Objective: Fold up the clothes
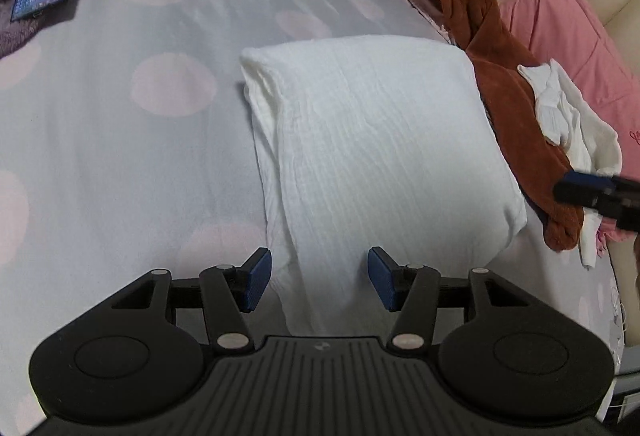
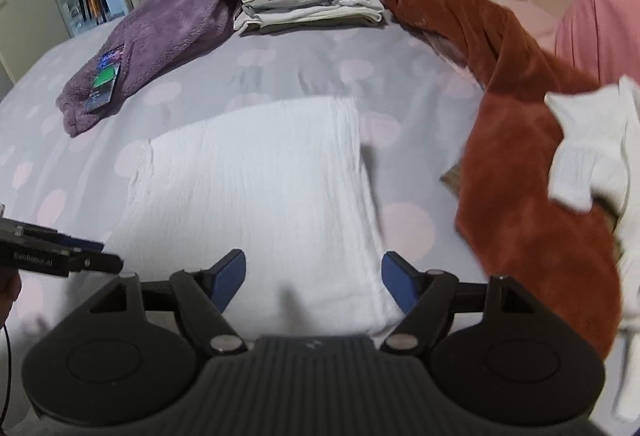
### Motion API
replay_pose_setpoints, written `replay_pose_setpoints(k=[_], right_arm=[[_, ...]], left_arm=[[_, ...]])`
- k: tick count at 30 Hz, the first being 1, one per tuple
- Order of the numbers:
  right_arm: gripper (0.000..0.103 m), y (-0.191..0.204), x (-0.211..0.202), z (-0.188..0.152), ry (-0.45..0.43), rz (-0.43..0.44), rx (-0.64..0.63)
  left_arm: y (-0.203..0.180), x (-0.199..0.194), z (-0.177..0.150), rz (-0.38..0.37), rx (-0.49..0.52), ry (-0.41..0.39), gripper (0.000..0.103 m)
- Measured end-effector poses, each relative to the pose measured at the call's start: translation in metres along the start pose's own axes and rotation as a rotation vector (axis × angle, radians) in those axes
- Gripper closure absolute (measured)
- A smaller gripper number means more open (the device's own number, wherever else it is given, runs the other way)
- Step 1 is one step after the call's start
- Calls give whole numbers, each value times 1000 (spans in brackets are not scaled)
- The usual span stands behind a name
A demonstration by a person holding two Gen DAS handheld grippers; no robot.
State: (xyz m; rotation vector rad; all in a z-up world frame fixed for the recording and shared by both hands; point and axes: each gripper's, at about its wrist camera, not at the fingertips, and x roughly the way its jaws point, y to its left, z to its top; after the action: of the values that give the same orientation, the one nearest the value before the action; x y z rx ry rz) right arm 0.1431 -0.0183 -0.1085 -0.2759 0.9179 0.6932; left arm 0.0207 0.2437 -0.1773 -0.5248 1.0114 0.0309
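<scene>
A white crinkled garment (image 1: 372, 156) lies folded into a rectangle on the grey bedspread with pink dots (image 1: 120, 116); it also shows in the right wrist view (image 2: 256, 196). My left gripper (image 1: 318, 278) is open and empty, its jaws straddling the garment's near edge just above it. My right gripper (image 2: 312, 280) is open and empty over the garment's near right corner. The right gripper shows at the right edge of the left wrist view (image 1: 592, 192); the left gripper shows at the left edge of the right wrist view (image 2: 60, 256).
A stack of folded clothes (image 2: 312, 2) sits at the far side of the bed. A purple fleece (image 2: 168, 24) with a lit phone (image 2: 105, 80) on it lies at the left. A rust-brown garment (image 2: 520, 116), a crumpled white garment (image 2: 596, 156) and a pink pillow (image 1: 568, 20) lie at the right.
</scene>
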Motion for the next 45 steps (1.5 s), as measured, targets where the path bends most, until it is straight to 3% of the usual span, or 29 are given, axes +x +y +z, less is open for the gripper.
replay_pose_setpoints(k=[15,23,25,30,36,38,45], right_arm=[[23,10,33,33,75,36,-66],[21,-19,75,47,104,72,-62],[21,-31,86,50,107,103,-50],[21,-67,118,47,176,294,4],[17,-105,159,42,269,514,58],[15,-112,168,41,282,568,64],[7,-113,190,45,337,678,28]], left_arm=[[23,2,-2,-7,-56,39,50],[28,16,3,-71,-114,63,47],[27,19,6,-84,-124,64,47],[25,33,16,-80,-158,71,45],[26,50,21,-111,-193,69,31],[29,55,24,-131,-224,83,26],[46,61,32,-174,-340,128,25]])
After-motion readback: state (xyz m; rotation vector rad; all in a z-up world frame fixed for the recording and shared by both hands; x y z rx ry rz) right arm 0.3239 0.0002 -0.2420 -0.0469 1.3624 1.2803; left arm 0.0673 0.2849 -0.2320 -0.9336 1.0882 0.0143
